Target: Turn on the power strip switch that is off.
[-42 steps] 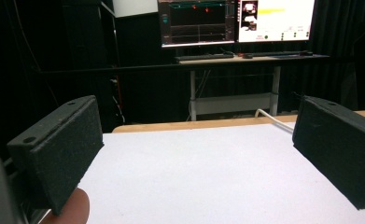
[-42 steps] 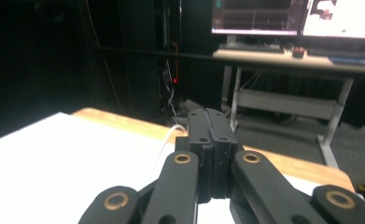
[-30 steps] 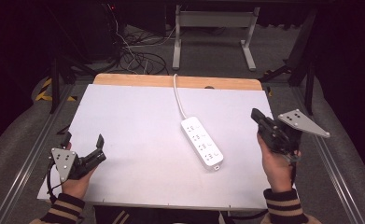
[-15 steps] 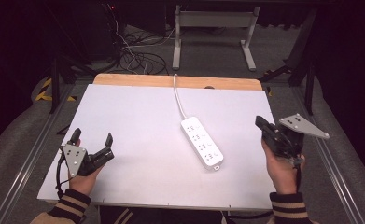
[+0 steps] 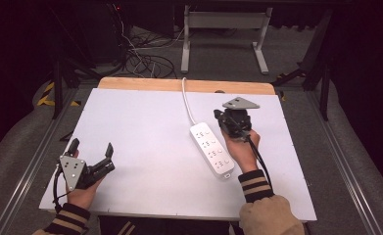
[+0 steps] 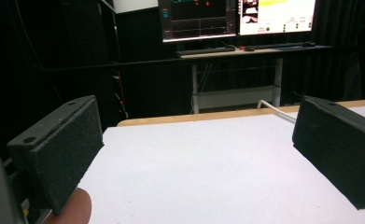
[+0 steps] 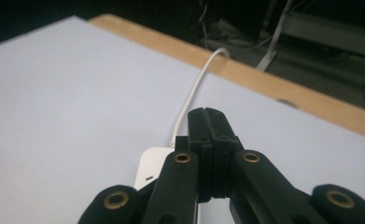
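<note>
A white power strip [image 5: 211, 149] lies slantwise on the white table board [image 5: 145, 127]. Its white cable [image 5: 186, 98] runs off over the far edge. My right gripper [image 5: 218, 115] is shut with nothing between its jaws and hangs close by the strip's cable end. In the right gripper view the closed jaws [image 7: 207, 116] point over that end of the strip [image 7: 150, 170], along the cable [image 7: 194, 95]. My left gripper [image 5: 91, 147] is open near the front left corner, far from the strip. The left gripper view has its jaws [image 6: 194, 126] spread wide over bare board [image 6: 194, 177].
A wooden strip [image 5: 130, 84] borders the table's far edge. Beyond it are a tangle of floor cables [image 5: 140, 58] and a desk frame [image 5: 223, 29]. Two lit monitors [image 6: 236, 16] stand on that desk. Metal rails [image 5: 27, 166] run along both sides of the table.
My right gripper has moved left from the table's right side to the cable end of the power strip. The left gripper has shifted only slightly and stays open.
</note>
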